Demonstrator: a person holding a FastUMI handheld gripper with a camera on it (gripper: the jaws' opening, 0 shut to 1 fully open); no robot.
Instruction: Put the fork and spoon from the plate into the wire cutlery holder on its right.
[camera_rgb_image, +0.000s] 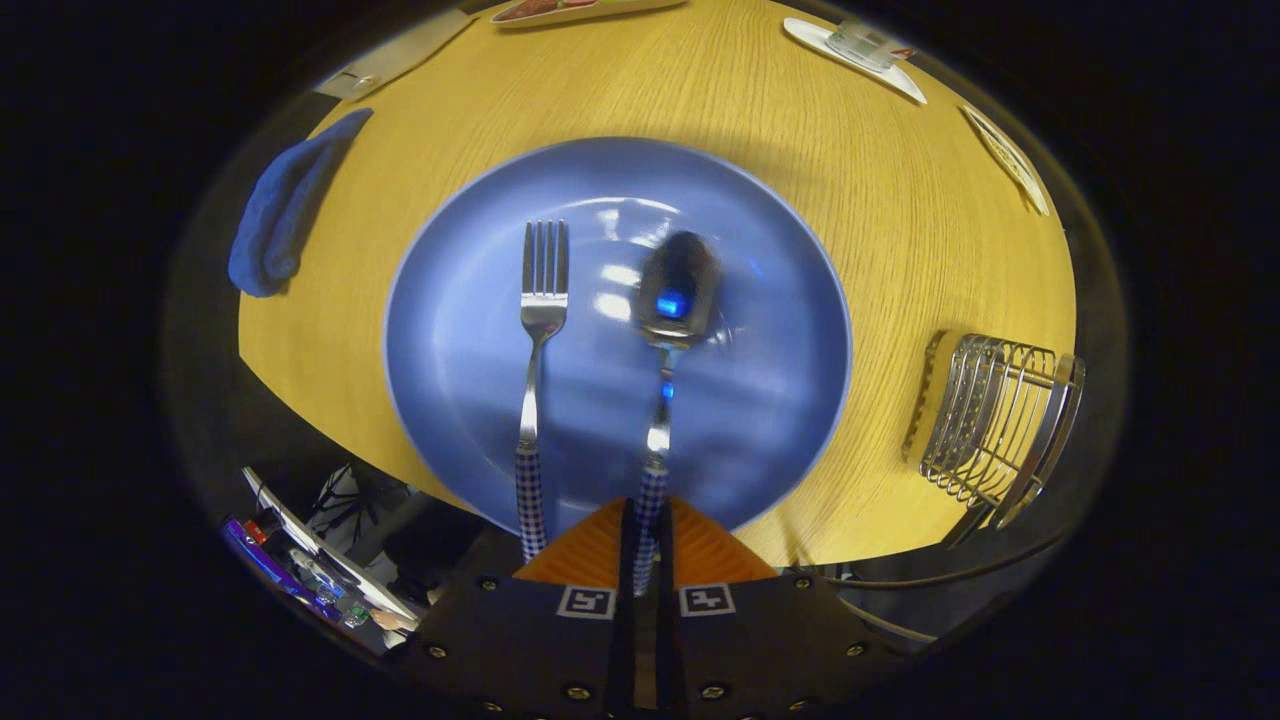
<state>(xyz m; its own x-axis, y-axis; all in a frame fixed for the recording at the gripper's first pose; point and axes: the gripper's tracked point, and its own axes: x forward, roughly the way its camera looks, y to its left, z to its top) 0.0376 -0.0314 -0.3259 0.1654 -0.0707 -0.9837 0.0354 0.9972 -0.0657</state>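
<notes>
Spoon and fork lie side by side on the blue plate, both with the checked handles toward the gripper and the heads pointing away from it. The fork is on the left, flat on the plate, and its handle end reaches over the near rim. The spoon is just to the right of it, and its picture is a little blurred. The handle of the spoon runs straight into the narrow gap between the two fingers, and the fingers are drawn close together with both of them pressing on this handle. The fork is beside the left finger and apart from it.

The plate sits in the middle of the yellow wooden counter. The wire cutlery holder stands on the counter to the right of the plate, near the counter's edge and well apart from the plate rim. A folded blue cloth lies on the counter to the left, beyond the plate.
</notes>
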